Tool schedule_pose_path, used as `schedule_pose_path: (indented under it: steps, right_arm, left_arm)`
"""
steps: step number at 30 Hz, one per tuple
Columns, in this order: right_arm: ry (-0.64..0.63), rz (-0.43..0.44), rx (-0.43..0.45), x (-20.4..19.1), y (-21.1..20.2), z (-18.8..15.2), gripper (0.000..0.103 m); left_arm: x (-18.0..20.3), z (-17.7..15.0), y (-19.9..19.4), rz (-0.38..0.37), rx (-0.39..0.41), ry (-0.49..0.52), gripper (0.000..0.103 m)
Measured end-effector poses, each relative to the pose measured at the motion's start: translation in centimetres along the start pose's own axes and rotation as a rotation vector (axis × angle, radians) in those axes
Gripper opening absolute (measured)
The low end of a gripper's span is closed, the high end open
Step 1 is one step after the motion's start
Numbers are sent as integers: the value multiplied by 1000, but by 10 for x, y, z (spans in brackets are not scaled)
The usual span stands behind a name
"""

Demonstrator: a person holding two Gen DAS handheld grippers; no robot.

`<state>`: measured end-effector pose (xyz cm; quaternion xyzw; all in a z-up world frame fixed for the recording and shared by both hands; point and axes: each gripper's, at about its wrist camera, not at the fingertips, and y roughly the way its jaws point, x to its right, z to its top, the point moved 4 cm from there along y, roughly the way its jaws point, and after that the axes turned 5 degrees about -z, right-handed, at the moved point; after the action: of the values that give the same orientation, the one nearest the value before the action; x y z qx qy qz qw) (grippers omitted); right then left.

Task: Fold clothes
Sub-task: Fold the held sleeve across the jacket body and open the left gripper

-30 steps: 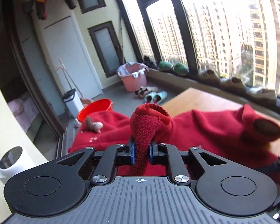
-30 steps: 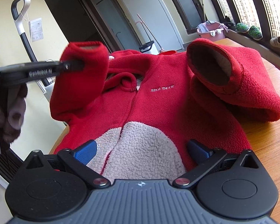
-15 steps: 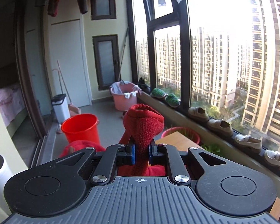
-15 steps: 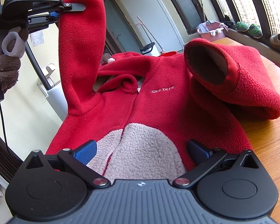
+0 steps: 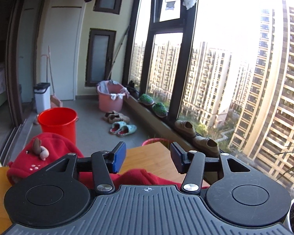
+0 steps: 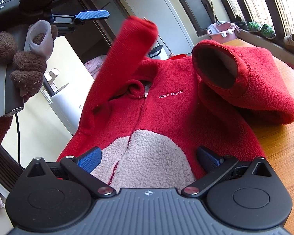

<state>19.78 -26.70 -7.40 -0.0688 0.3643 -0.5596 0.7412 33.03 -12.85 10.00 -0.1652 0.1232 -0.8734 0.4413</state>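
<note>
Right wrist view: L sleeve mid-air, both grippers empty.
L to R: left gripper (image 6: 92, 4) raised, jaws apart, holding nothing; blurred left sleeve (image 6: 127, 45) just beside it, unsupported, apparently dropping. Red fleece jacket (image 6: 166, 105) lies front-up on counter (image 6: 284, 143), right sleeve (image 6: 245, 82) bunched on chest. Right gripper (image 6: 149, 159) jaws wide apart over hem, w/o grip. Advice: let sleeve land across chest, flatten both sleeves, then pinch hem corners evenly.

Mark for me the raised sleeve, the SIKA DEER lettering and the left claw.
raised sleeve (image 6: 127, 51): right wrist view, middle of the blurred red arm.
SIKA DEER lettering (image 6: 172, 94): right wrist view, centre of the chest text.
left claw (image 5: 148, 156): left wrist view, gap between its open blue pads.
</note>
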Motion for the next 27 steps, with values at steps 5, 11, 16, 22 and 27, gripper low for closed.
schedule_pose_path:
  steps: [5, 11, 16, 22, 27]
  right_arm:
    - [-6, -6, -3, 0, 1, 0, 103]
    - [-4, -13, -7, -2, 4, 1, 103]
    - [-4, -13, -15, -2, 5, 1, 103]
    - [-59, -38, -12, -11, 3, 5, 100]
    - [-195, -52, 56, -35, -10, 28, 56]
  left_arm:
    - [-18, -19, -14, 0, -14, -63, 76]
    - [-30, -77, -35, 29, -81, -91, 94]
    - [-28, -133, -49, 56, -120, -98, 99]
    - [-40, -171, -61, 99, -112, -175, 103]
    - [-49, -175, -64, 147, -116, -233, 103]
